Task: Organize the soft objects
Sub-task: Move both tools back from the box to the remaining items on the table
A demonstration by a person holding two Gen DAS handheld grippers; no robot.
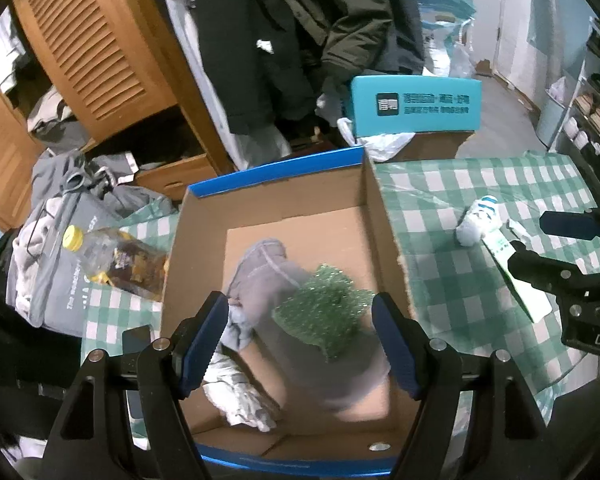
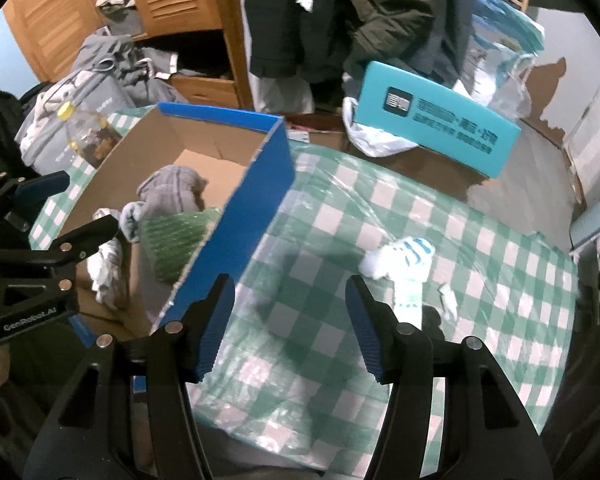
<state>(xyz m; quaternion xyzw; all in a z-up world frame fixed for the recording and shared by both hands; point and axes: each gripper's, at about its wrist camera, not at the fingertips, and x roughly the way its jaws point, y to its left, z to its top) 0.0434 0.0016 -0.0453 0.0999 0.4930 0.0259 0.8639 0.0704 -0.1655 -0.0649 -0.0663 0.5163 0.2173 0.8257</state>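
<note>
A blue-rimmed cardboard box [image 1: 276,168] stands on the green checked tablecloth [image 2: 380,208]. Inside lie a grey garment [image 1: 268,272], a piece of green bubble wrap [image 1: 324,312] and a pale crumpled cloth [image 1: 240,396]. My left gripper [image 1: 300,304] hangs open above them, its pads touching nothing. My right gripper [image 2: 290,282] is open over bare tablecloth just right of the box wall [image 2: 260,208]. Beyond its right finger a white sock with blue stripes [image 2: 400,256] lies beside a flat white-and-green packet [image 2: 408,292]. In the left wrist view the right gripper [image 1: 526,240] is near that sock [image 1: 480,220].
A plastic bottle with a yellow cap [image 1: 112,256] lies left of the box, with a grey bag [image 1: 56,280] behind it. A teal carton [image 1: 416,106] stands beyond the table's far edge. Dark coats [image 1: 300,20] hang by a wooden wardrobe [image 1: 92,40]. A shelf rack [image 1: 592,112] is at the right.
</note>
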